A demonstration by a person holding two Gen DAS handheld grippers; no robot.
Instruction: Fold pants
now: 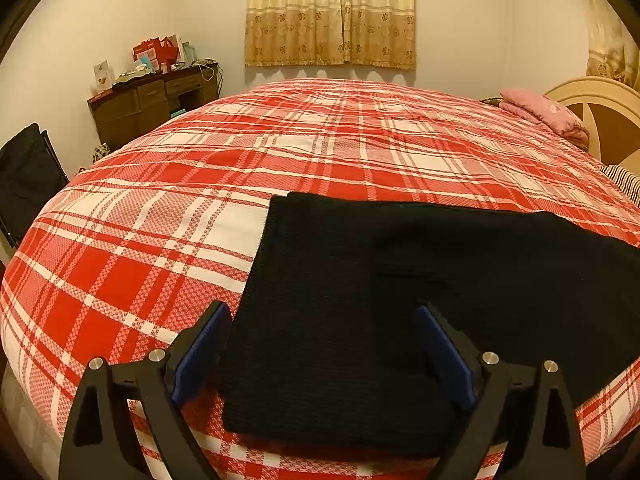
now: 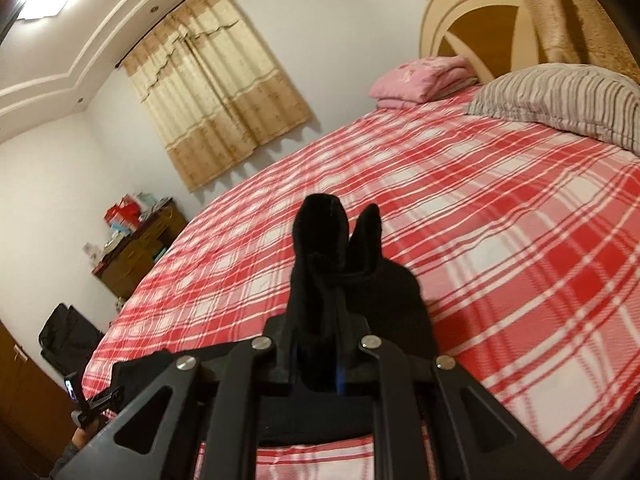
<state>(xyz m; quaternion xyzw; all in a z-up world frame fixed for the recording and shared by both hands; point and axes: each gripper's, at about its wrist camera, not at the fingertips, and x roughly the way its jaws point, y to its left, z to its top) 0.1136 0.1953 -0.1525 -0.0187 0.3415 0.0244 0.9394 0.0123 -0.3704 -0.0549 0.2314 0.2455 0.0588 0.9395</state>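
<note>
Clamping bunched black pants, the right claw; left claw spread wide over them.

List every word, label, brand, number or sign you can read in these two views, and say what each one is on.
No text can be read in either view.
Red gift bags and boxes on the wooden desk: printing too small and blurred to read.
White card on the desk: picture or print, illegible.
Pink folded blanket: a round emblem, unreadable.
Black pants, plaid bedspread, curtain: no lettering visible.
</note>
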